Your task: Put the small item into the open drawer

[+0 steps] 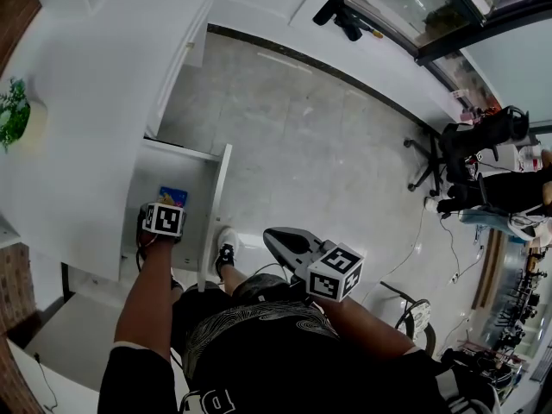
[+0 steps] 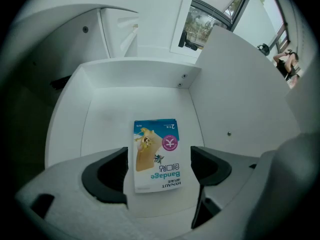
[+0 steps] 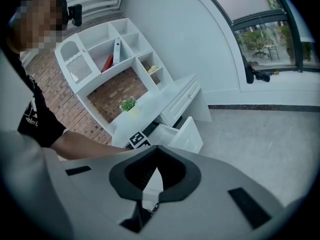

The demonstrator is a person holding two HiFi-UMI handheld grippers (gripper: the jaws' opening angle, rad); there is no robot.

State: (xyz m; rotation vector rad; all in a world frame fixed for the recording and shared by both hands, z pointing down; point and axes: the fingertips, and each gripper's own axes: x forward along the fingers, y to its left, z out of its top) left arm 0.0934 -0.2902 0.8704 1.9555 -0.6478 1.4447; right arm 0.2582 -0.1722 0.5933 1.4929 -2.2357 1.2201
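A small blue-and-white bandage packet [image 2: 157, 154] lies flat on the floor of the open white drawer [image 2: 110, 114]. My left gripper [image 2: 159, 166] hangs over it, open, with the packet between the two black fingers and clear of both. In the head view that left gripper [image 1: 162, 220] is inside the drawer [image 1: 217, 205], just in front of the packet [image 1: 172, 196]. My right gripper [image 1: 289, 248] is held out over the floor, away from the drawer. It is shut, and nothing is between its fingers [image 3: 175, 174].
The drawer sticks out from a white desk [image 1: 78, 145] with a small green plant [image 1: 13, 115] on top. Brick-backed white shelves [image 3: 115, 59] stand behind it. An office chair [image 1: 440, 158] and a seated person [image 1: 496, 192] are far right, across the grey floor [image 1: 310, 145].
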